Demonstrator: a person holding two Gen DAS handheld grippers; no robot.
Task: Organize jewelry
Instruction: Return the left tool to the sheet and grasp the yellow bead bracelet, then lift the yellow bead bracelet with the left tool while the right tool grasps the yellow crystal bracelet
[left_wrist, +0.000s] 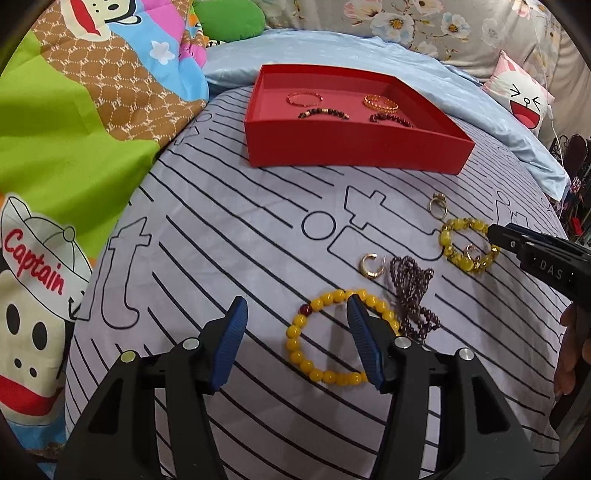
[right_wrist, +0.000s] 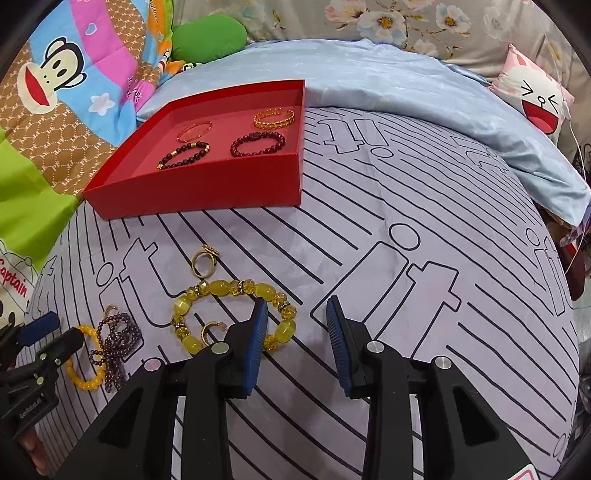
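Yellow round-bead bracelet (left_wrist: 325, 338) lies on the striped bed sheet (left_wrist: 229, 236) under the left claw (left_wrist: 295, 341), whose jaws stand apart like the right claw's (right_wrist: 297, 341); closing could snag cloth or the tangled purple bead string (left_wrist: 413, 295) just right, short of the far red box (left_wrist: 354, 147)

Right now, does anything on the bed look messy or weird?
Yes. The purple bead string lies in a tangled heap overlapping the yellow bracelet, not in a neat ring like the four bracelets in the red box. A small gold hoop also sits inside the chunky yellow bracelet.
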